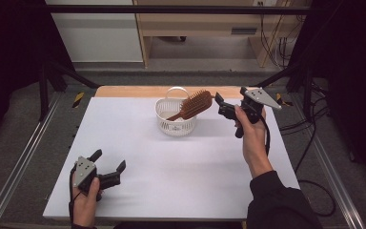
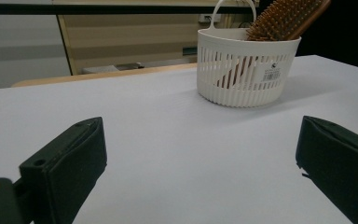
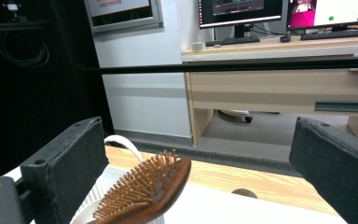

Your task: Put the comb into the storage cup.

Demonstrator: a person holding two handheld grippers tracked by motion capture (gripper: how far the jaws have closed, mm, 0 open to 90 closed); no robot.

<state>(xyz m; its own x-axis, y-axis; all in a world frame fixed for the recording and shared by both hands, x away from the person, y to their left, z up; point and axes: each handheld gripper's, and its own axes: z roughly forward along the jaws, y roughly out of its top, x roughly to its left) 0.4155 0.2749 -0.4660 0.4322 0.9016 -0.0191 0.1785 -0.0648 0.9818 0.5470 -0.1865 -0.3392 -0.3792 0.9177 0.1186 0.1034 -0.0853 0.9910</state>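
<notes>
The right gripper (image 1: 218, 103) is hovering with its jaws standing wide apart and empty, just beside the bristled head of the wooden hairbrush (image 1: 192, 105); the brush is lying tilted in the white basket (image 1: 175, 125), handle down inside, head jutting over the rim toward that gripper. If the brush is being lifted out, the jaws should be closing across the head's edges rather than the bristles, and the pull should be running along the handle so the light basket is not tipping. The left gripper (image 1: 108, 163) is resting low near the front edge, jaws also apart, holding nothing. The bench (image 1: 171, 167) is showing a plain white top with a wooden strip behind; beyond, a desk (image 3: 279, 88) and monitors (image 3: 242, 11) are standing.
</notes>
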